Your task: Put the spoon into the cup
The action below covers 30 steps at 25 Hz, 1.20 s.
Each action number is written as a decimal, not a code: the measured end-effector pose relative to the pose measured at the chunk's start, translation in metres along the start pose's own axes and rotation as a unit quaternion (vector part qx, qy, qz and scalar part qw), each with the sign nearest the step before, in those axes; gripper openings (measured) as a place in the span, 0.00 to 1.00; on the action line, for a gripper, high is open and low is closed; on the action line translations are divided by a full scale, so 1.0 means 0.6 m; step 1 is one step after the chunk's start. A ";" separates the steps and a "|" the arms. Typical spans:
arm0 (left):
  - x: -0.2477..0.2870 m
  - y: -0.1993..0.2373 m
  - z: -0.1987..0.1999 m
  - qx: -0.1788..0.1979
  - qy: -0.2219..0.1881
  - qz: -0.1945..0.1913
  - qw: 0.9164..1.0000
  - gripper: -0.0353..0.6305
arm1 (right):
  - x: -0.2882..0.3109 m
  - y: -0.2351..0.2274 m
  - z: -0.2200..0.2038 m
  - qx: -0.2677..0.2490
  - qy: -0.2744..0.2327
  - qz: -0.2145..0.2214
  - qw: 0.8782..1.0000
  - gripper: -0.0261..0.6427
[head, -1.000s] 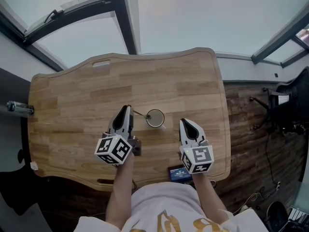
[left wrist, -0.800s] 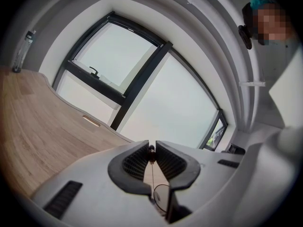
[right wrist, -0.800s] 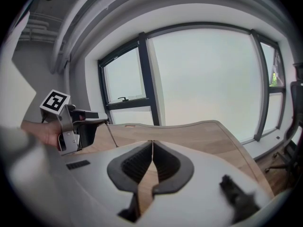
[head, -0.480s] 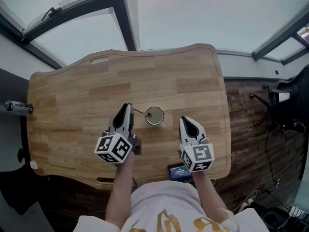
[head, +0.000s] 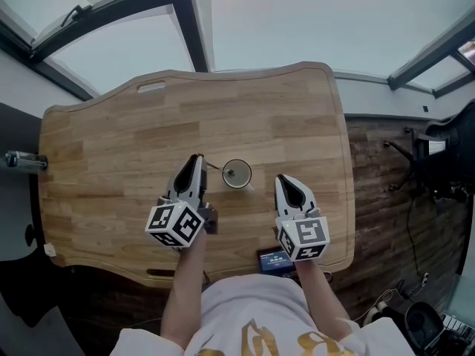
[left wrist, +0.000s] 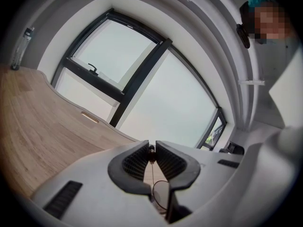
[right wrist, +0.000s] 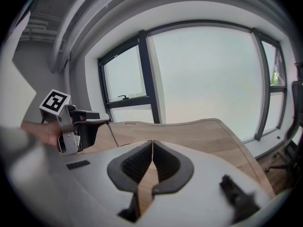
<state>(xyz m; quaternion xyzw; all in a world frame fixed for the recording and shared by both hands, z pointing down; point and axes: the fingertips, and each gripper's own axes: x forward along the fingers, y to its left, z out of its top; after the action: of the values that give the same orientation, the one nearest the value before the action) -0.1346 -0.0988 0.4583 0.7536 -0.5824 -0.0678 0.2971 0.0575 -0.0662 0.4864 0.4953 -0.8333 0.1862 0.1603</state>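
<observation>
A small pale cup [head: 237, 174] stands on the wooden table [head: 133, 139], near its front middle. A thin metal spoon [head: 214, 167] slants from my left gripper [head: 198, 159] to the cup, and its lower end reaches inside the rim. The left gripper is shut on the top of the spoon's handle [left wrist: 151, 150]; below the jaws the handle runs down to the cup's rim [left wrist: 161, 196]. My right gripper [head: 283, 181] hovers to the right of the cup, shut with nothing in it [right wrist: 152, 144]. In the right gripper view the left gripper [right wrist: 71, 126] shows at the left.
A small device with a blue screen [head: 273, 258] lies at the table's front edge between my arms. A bottle [head: 18, 160] sticks out beyond the table's left side. A dark chair [head: 438, 162] stands on the floor to the right. Windows lie beyond the far edge.
Almost nothing. The whole scene has slid slightly up in the head view; both grippers, the spoon and the cup keep their places relative to one another.
</observation>
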 end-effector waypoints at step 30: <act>0.019 0.006 -0.035 -0.011 0.019 -0.001 1.000 0.13 | 0.028 -0.010 -0.017 0.006 0.015 0.003 1.000 0.09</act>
<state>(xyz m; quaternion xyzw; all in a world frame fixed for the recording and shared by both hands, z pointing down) -0.1248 -0.1021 0.4801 0.7523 -0.5748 -0.0605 0.3161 0.0561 -0.0769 0.5039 0.4905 -0.8313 0.1993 0.1690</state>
